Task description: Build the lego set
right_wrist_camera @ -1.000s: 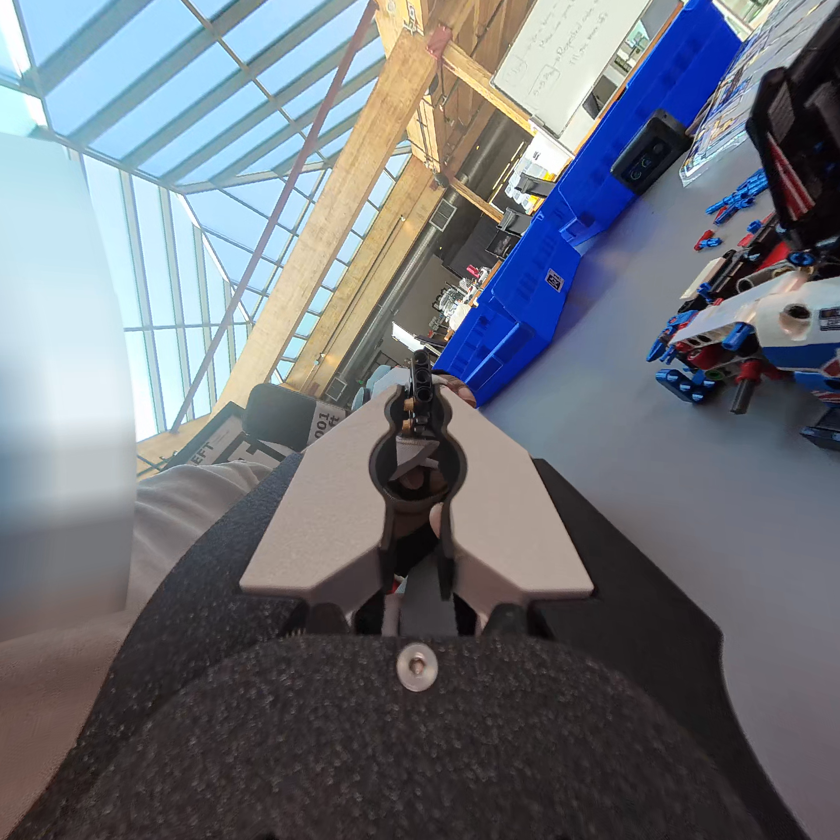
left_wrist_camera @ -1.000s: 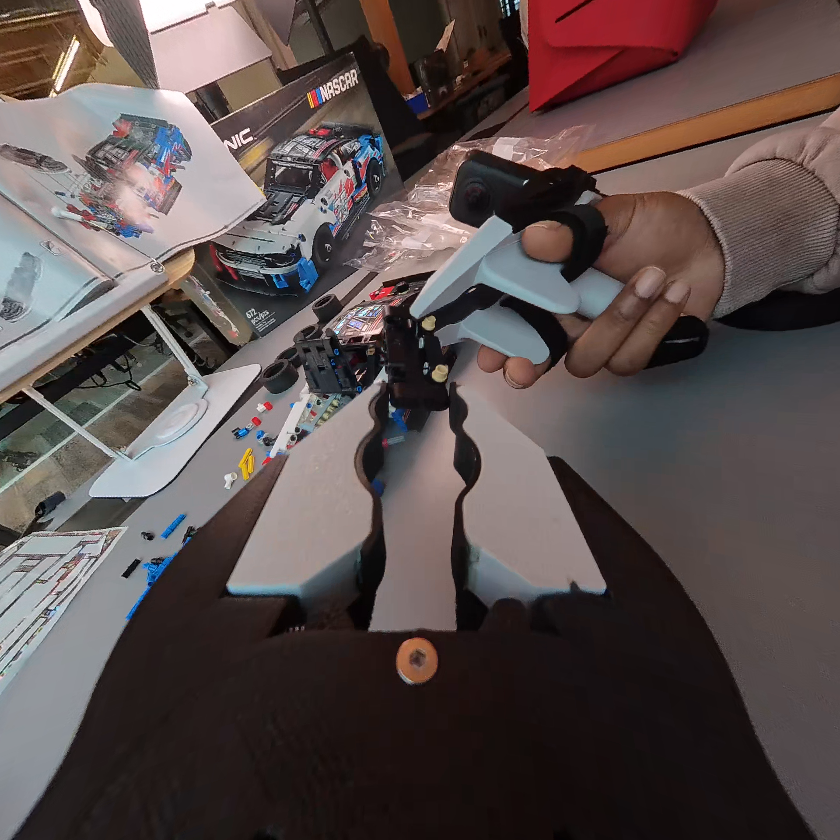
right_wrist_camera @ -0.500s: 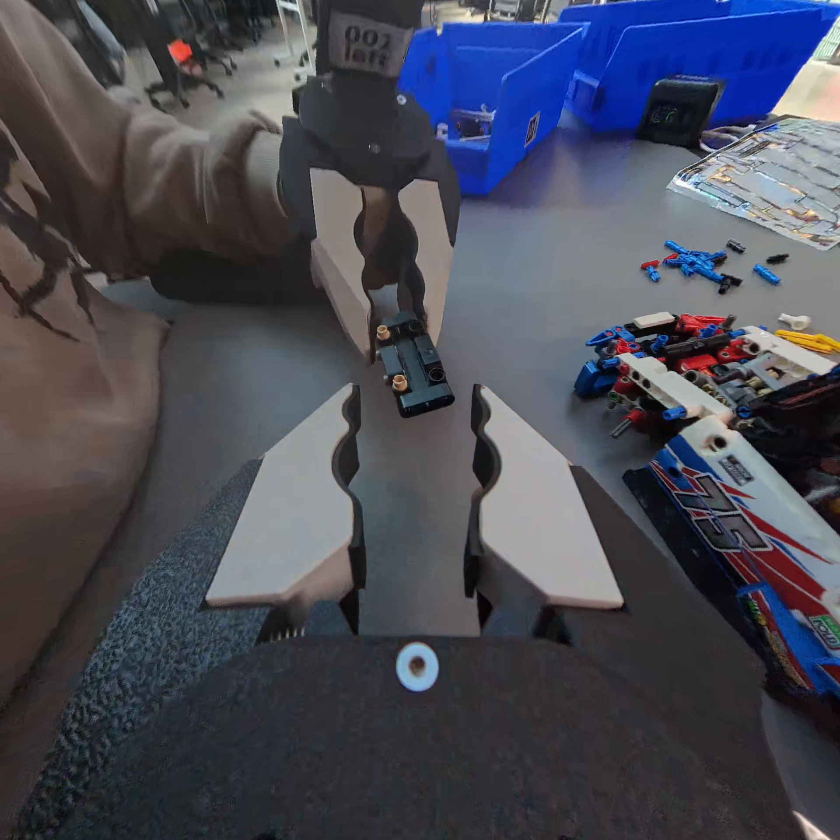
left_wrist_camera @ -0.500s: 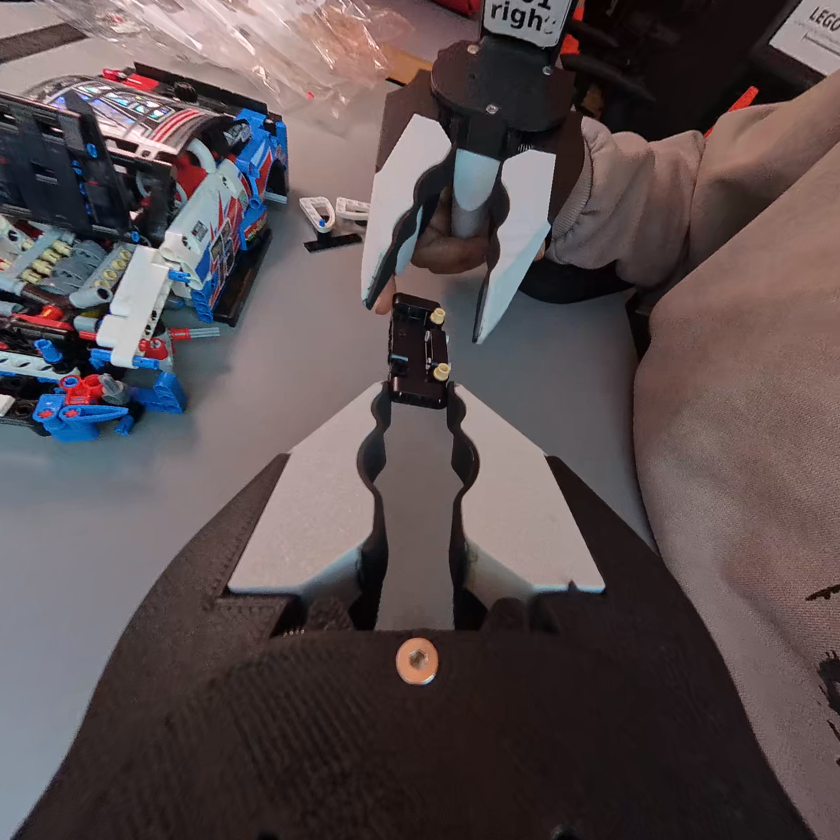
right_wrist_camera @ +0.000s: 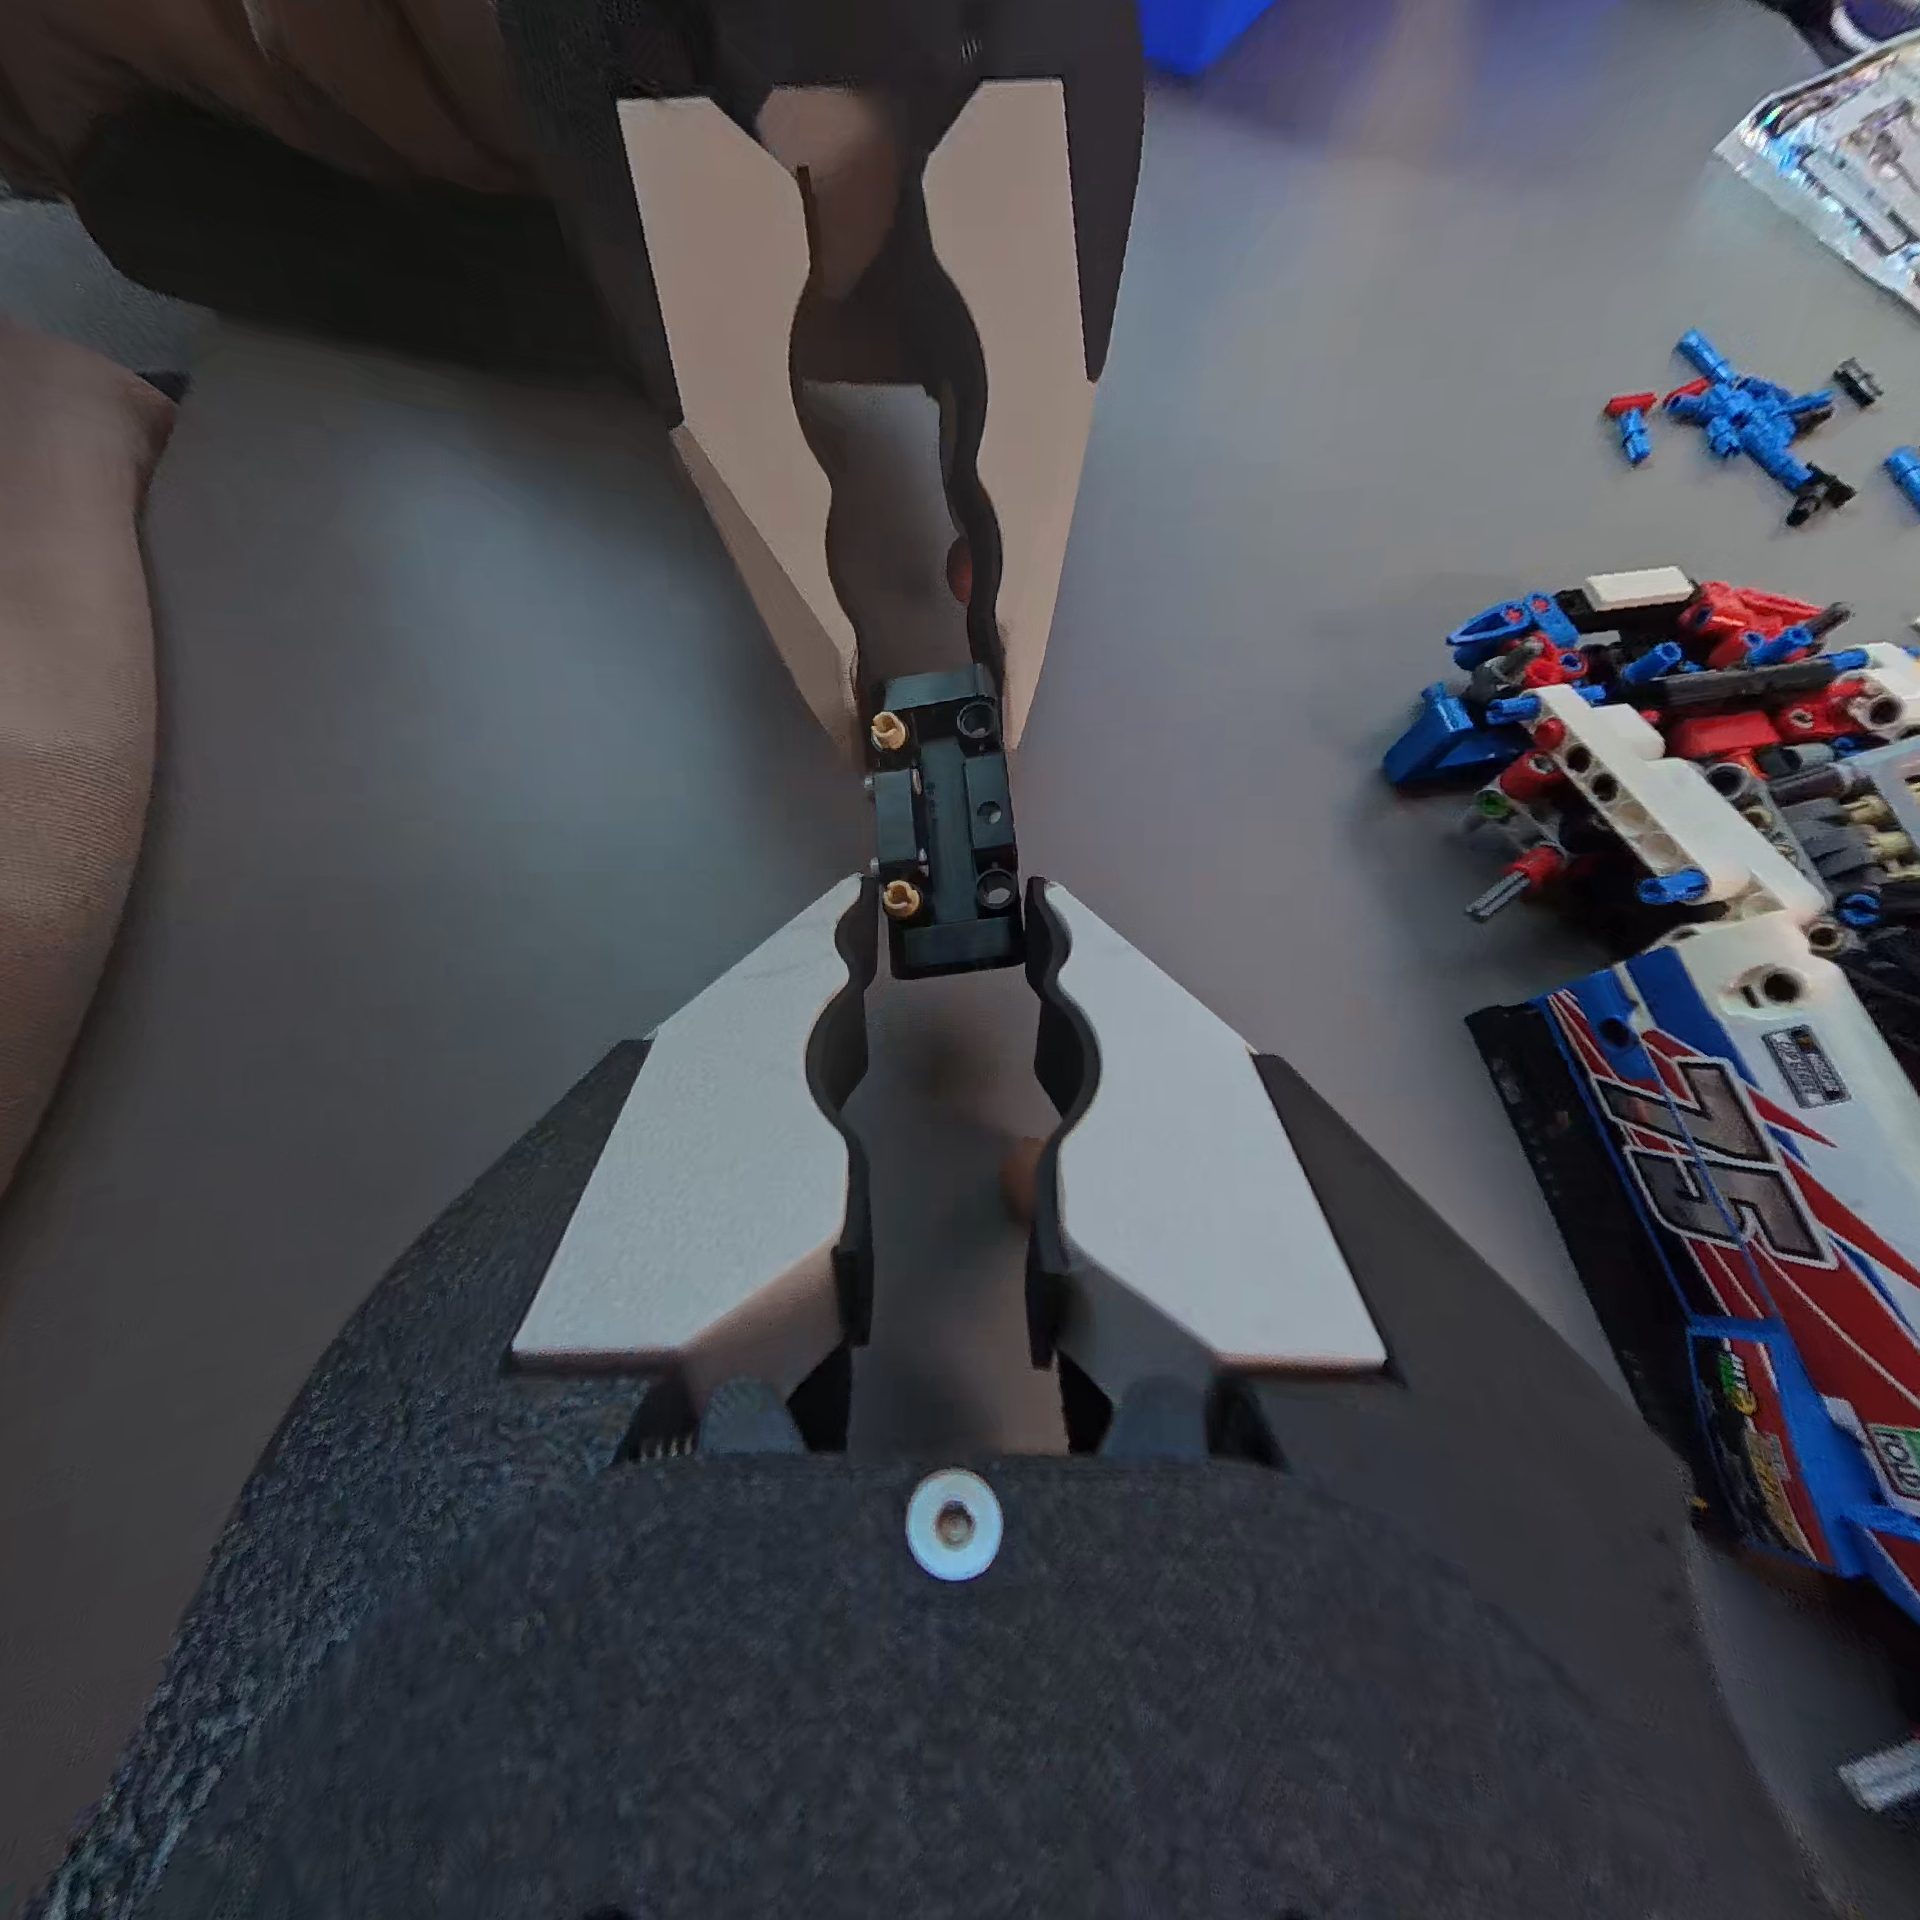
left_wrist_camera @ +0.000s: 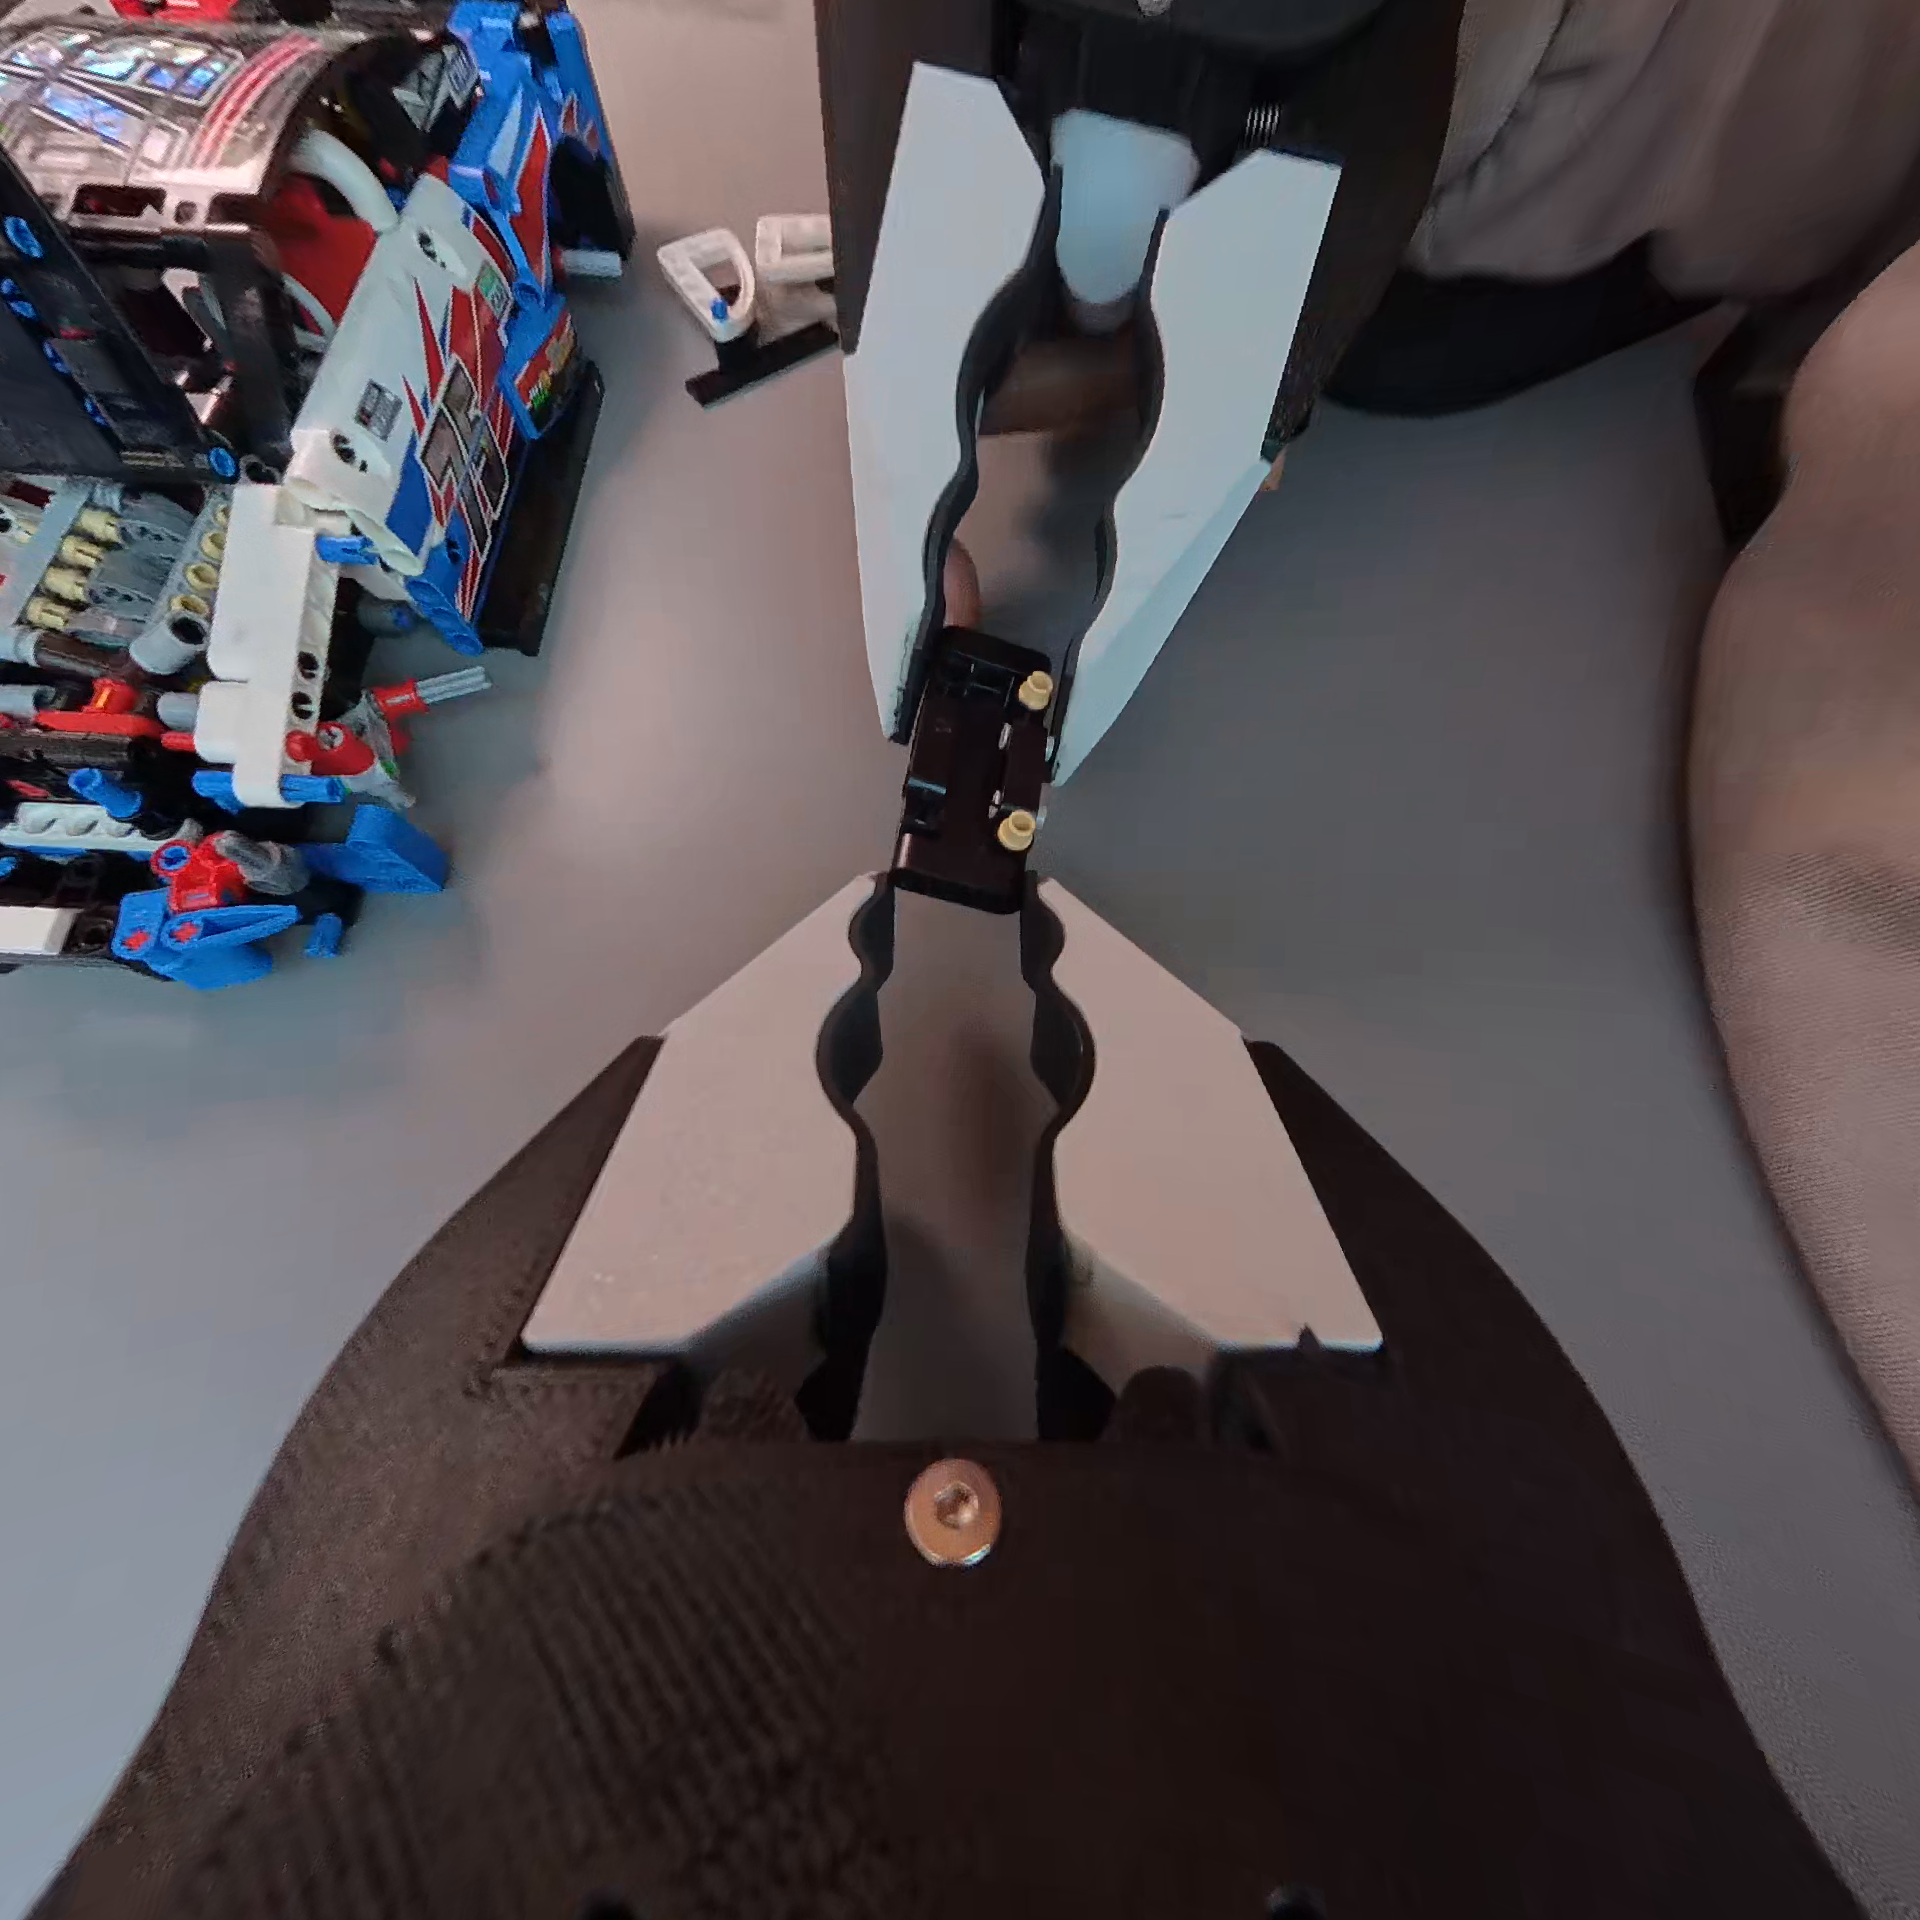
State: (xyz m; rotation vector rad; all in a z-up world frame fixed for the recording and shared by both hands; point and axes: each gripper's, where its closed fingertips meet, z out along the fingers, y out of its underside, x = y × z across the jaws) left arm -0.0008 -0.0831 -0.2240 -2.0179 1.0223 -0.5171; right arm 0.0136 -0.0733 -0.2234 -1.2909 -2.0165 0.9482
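Grey surface (left_wrist_camera: 1351, 935) lay under your two grippers, which met tip to tip: your left gripper (left_wrist_camera: 958, 891) clamped the black lego block (left_wrist_camera: 971, 774) in narrow jaws, your right gripper (right_wrist_camera: 943, 914) closing around its other end. Beyond, the half-built car (left_wrist_camera: 343, 436) sat beside loose blue pins (right_wrist_camera: 1745, 416).

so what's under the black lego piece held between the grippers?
Only bare grey table shows beneath the black lego piece, which is held clear of it. The spot directly underneath is hidden by the piece.

Left tongs (left_wrist_camera: 958, 883) and right tongs (right_wrist_camera: 943, 899) facing each other tip to tip above the surface, both closing narrowly on opposite ends of one black assembly (left_wrist_camera: 971, 774), fingers nearly parallel.
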